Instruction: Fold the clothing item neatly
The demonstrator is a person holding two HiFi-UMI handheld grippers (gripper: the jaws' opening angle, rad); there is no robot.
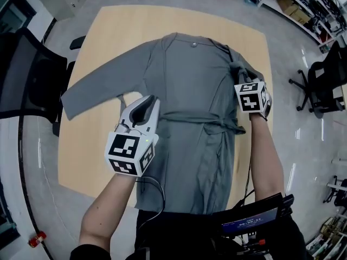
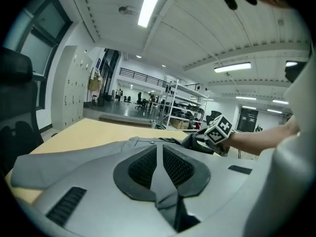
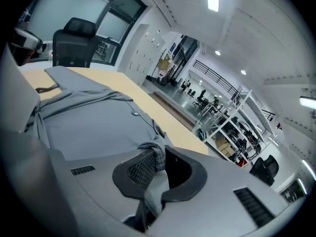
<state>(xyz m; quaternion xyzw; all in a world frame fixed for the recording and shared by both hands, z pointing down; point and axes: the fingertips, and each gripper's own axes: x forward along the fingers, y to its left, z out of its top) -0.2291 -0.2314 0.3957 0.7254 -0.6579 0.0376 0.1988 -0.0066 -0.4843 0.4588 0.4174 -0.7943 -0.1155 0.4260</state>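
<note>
A grey robe-like garment lies spread on the wooden table, collar at the far side and hem hanging over the near edge. Its left sleeve stretches out flat to the left. A tied belt crosses the waist. My left gripper sits at the garment's left side near the armpit, shut on a fold of grey cloth. My right gripper is at the right shoulder, shut on a bunch of the right sleeve's cloth. In the left gripper view, the right gripper's marker cube shows beyond the collar.
A black office chair stands close to the table's left edge, and another stands on the floor at the right. A dark screen is at the person's waist. Shelving lines the far right.
</note>
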